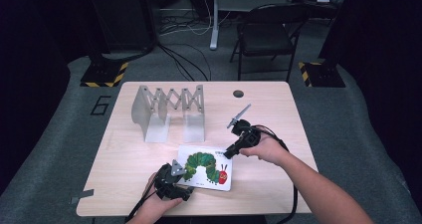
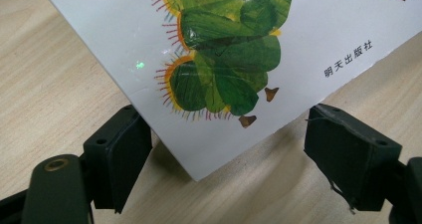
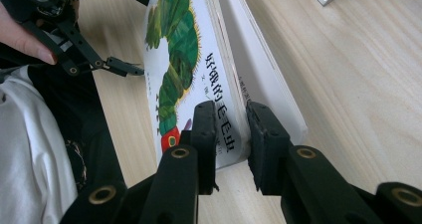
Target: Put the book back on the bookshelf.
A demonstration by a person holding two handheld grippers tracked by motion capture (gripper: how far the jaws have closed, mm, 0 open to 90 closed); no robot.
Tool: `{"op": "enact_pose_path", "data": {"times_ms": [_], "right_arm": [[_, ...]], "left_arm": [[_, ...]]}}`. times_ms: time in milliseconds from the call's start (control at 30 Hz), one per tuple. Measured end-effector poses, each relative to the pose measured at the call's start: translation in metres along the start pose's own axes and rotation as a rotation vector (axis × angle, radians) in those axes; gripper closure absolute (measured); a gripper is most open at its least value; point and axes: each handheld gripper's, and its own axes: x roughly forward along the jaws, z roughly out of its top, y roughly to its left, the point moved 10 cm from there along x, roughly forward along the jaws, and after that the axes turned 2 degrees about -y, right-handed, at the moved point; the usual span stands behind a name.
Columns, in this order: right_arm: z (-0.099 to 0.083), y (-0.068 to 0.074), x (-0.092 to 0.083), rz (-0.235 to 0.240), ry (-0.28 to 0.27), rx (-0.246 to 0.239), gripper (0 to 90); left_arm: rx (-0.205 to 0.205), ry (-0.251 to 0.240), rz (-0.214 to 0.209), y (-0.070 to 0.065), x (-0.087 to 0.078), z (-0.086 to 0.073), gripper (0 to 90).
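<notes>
Right gripper (image 3: 231,129) clamped on picture book (image 1: 205,168) cover edge, lifting started. Left gripper (image 2: 234,159) jaws apart around book's near corner, ungripped. Cover barely raised; opening remains.

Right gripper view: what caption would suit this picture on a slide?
Right gripper pinches the caterpillar picture book by its edge on a wooden table.

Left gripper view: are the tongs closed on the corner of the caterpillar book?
No: the left tongs stand open, the caterpillar book corner lying between the pads untouched.
</notes>
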Motion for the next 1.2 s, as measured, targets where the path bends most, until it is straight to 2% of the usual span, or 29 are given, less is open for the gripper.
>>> {"op": "enact_pose_path", "data": {"times_ms": [33, 133, 200, 233, 300, 400, 467, 600, 633, 667, 767, 833, 933, 1067, 1133, 1167, 1200], "right_arm": [[0.000, -0.001, 0.000, 0.000, -0.004, -0.021, 75.4], [0.000, 0.002, -0.001, 0.009, -0.003, -0.011, 75.9], [0.000, 0.002, -0.001, 0.008, 0.000, -0.035, 76.3], [-0.003, 0.002, -0.001, 0.006, 0.019, -0.032, 77.2], [-0.004, 0.003, 0.000, 0.003, 0.023, -0.036, 77.6], [-0.004, 0.002, -0.001, 0.006, 0.018, -0.045, 77.7], [-0.003, 0.002, -0.001, 0.000, 0.011, -0.047, 77.9], [-0.004, 0.003, -0.002, 0.003, 0.017, -0.067, 78.2], [-0.004, 0.002, -0.001, -0.002, 0.016, -0.090, 78.2], [-0.005, 0.003, -0.002, 0.001, 0.024, -0.080, 78.2], [-0.005, 0.004, -0.002, -0.001, 0.020, -0.083, 78.2], [-0.005, 0.002, -0.002, -0.010, 0.021, -0.118, 78.2], [-0.005, 0.002, -0.002, -0.017, 0.024, -0.131, 78.1], [-0.005, 0.003, -0.002, -0.018, 0.023, -0.123, 78.1], [-0.005, 0.003, -0.001, -0.024, 0.017, -0.122, 78.0], [-0.005, 0.004, -0.002, -0.019, 0.023, -0.123, 78.1], [-0.004, 0.004, -0.002, -0.020, 0.014, -0.134, 78.1]], "left_arm": [[0.004, 0.002, -0.001, 0.000, 0.000, 0.000, 19.2], [0.007, 0.008, 0.002, 0.000, -0.001, -0.001, 19.9], [0.009, 0.004, 0.000, 0.001, -0.002, -0.001, 21.7], [-0.002, -0.007, -0.001, 0.002, -0.005, 0.000, 23.6], [-0.015, -0.011, -0.013, 0.003, -0.007, 0.001, 25.2], [-0.010, -0.015, -0.004, 0.006, -0.009, 0.001, 25.8], [-0.023, -0.014, -0.009, 0.006, -0.010, 0.001, 25.8], [-0.021, -0.016, -0.009, 0.009, -0.011, 0.002, 26.0], [-0.018, -0.014, -0.006, 0.010, -0.011, 0.002, 26.0], [-0.020, -0.012, -0.014, 0.011, -0.012, 0.003, 26.0], [-0.018, -0.022, -0.001, 0.014, -0.012, 0.005, 26.1], [-0.025, -0.020, -0.006, 0.015, -0.013, 0.007, 27.2], [-0.026, -0.029, -0.016, 0.017, -0.014, 0.012, 28.4], [-0.016, -0.028, -0.024, 0.018, -0.015, 0.016, 30.6], [-0.021, -0.032, -0.035, 0.018, -0.015, 0.018, 32.8], [-0.044, -0.040, -0.058, 0.018, -0.016, 0.022, 33.8], [-0.044, -0.040, -0.058, 0.018, -0.016, 0.022, 36.1]]}}
